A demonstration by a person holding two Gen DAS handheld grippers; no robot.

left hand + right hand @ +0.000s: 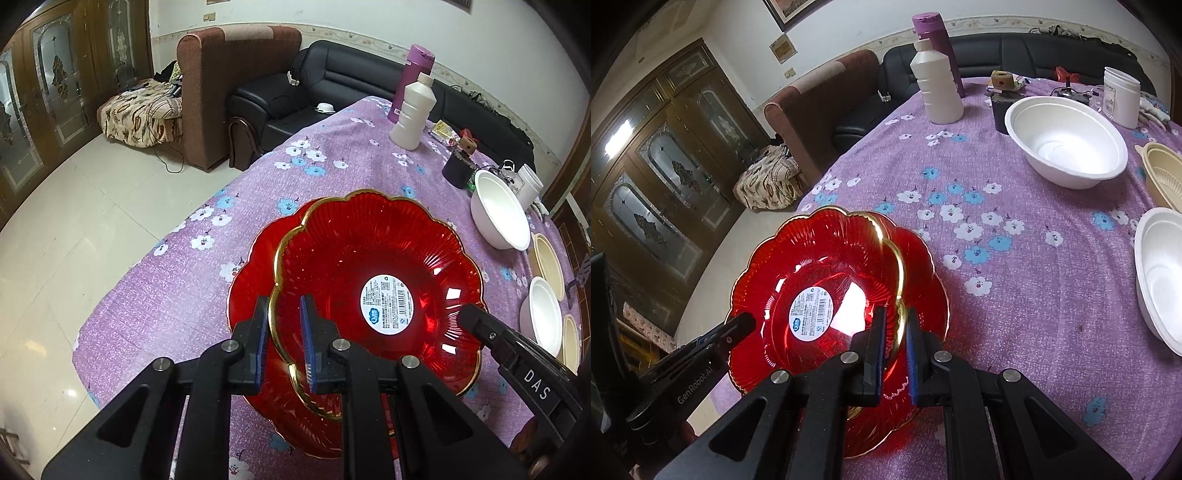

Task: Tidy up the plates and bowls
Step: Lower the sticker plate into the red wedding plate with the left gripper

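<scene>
A red flower-shaped plate with a gold rim and a round white label [351, 240] is held tilted between both grippers. My left gripper [284, 319] is shut on its near left rim. My right gripper [895, 330] is shut on the opposite rim and shows as a black finger [476, 321] in the left wrist view. Under it a second red plate [247, 280] [923, 258] lies on the purple flowered tablecloth [184, 295]; whether the two plates touch I cannot tell. Two white bowls [1067, 140] [1160, 273] and a beige bowl [1163, 173] stand to the right.
A white bottle [938, 85], a purple flask [942, 48], a white jar [1121, 96] and small clutter stand at the table's far end. The table edge drops to a tiled floor [74, 221] on the left. Sofas line the far wall.
</scene>
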